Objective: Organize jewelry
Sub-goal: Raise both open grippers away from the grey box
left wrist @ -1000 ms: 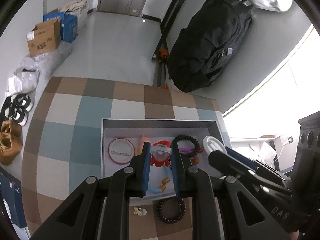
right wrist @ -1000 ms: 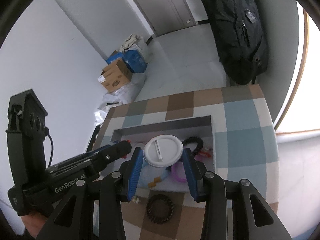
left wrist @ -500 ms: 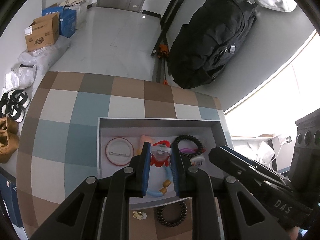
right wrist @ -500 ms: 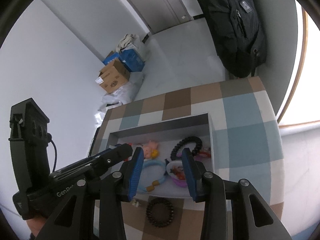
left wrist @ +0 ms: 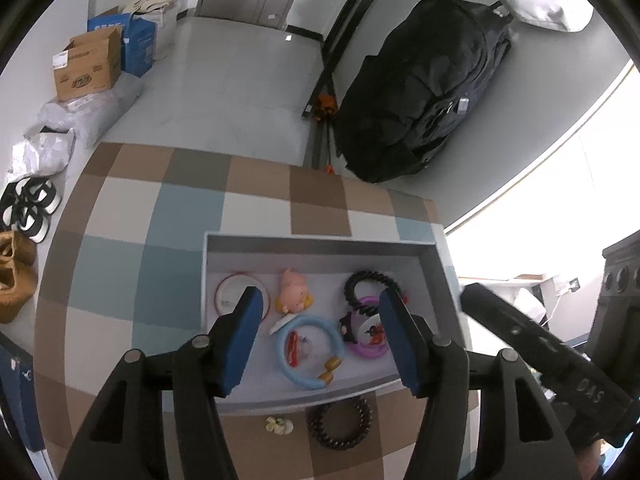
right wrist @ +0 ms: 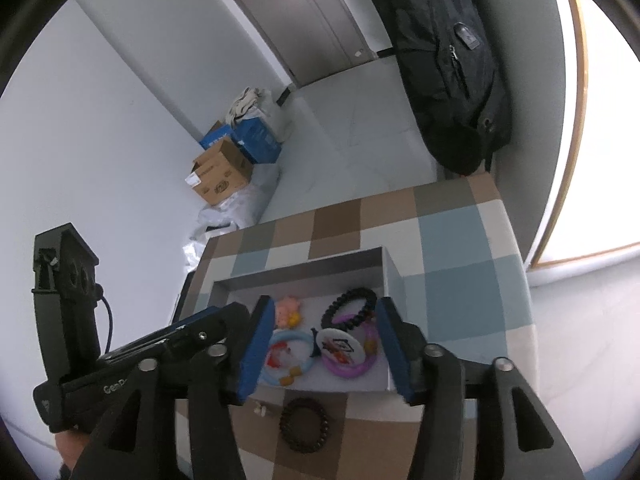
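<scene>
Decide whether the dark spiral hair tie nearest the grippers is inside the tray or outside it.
Outside. The dark spiral hair tie lies on the checked cloth, in front of the grey tray's near wall.

I've got my left claw (left wrist: pixel 320 332) spread wide and empty at lower centre; my right claw (right wrist: pixel 326 344) likewise gapes, holding nothing.

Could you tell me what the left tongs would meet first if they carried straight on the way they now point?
Probably the light blue ring lying in the grey tray, directly between the open left tongs; depth is uncertain.
</scene>
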Demonstrator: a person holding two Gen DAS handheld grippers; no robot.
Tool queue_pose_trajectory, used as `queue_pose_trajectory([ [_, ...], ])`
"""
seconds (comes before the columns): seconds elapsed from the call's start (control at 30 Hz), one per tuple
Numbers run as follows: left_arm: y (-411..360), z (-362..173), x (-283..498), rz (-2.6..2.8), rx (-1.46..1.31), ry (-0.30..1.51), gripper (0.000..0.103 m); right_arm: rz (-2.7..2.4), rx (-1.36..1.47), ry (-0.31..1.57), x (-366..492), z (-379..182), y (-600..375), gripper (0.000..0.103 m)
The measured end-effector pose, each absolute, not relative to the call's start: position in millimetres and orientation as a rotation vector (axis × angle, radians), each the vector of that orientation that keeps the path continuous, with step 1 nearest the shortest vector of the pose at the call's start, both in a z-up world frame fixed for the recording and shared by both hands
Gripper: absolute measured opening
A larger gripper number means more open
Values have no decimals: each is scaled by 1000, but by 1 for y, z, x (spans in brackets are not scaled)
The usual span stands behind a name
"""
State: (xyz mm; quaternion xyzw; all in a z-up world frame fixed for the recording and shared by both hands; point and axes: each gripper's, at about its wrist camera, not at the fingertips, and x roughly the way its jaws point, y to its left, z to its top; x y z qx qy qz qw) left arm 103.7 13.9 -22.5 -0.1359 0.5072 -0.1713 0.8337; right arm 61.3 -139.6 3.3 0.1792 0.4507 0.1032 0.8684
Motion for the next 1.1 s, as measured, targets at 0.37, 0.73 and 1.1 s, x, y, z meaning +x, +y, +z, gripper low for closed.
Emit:
queue_pose_trajectory([
  [0.37,1,-9,75,-322,-155,1005,56,234,311,924,39,8,-136,83],
  [0.73,2,-6,50,-273,-89,947,68,256,256,884,13,16,-127,101],
  [1.1,28,-12,29,-174,-90,924,77,274,177,900,-4,6,-115,103],
])
